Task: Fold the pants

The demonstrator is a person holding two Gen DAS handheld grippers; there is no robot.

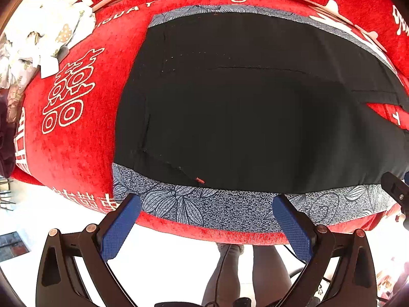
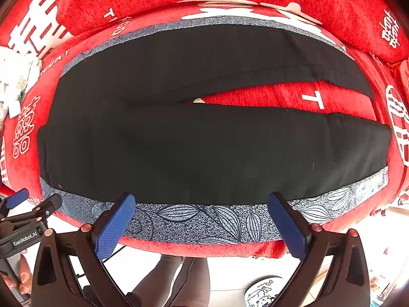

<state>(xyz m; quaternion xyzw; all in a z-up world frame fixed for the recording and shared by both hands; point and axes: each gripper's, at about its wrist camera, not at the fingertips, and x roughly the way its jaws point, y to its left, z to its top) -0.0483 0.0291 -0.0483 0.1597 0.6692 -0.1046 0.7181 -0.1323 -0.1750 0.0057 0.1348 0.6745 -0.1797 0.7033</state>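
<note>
Black pants [image 2: 179,148] lie spread flat on a red plush sofa seat [image 1: 76,138], waist end toward the left of the seat, two legs running right with a wedge of red cover showing between them. The pants have a blue-grey leaf-print strip [image 2: 204,217] along the near edge and another along the far edge, whether trim or a cloth under them I cannot tell. Left gripper [image 1: 207,220] hovers just in front of the near strip by the waist end, blue pads spread wide apart, nothing between them, not touching fabric. Right gripper [image 2: 202,217] does the same farther right along that strip, jaws wide and empty. Likely both are lined up on the near edge so each can pinch it and carry the near leg over onto the far one; spacing along the edge would keep the fold straight. Fold not started, judging by the flat layout. A white crumpled floral cloth [image 1: 38,33] sits well left of the pants, clear of the work. Risk: pinching the sofa cover along with the pants.
</note>
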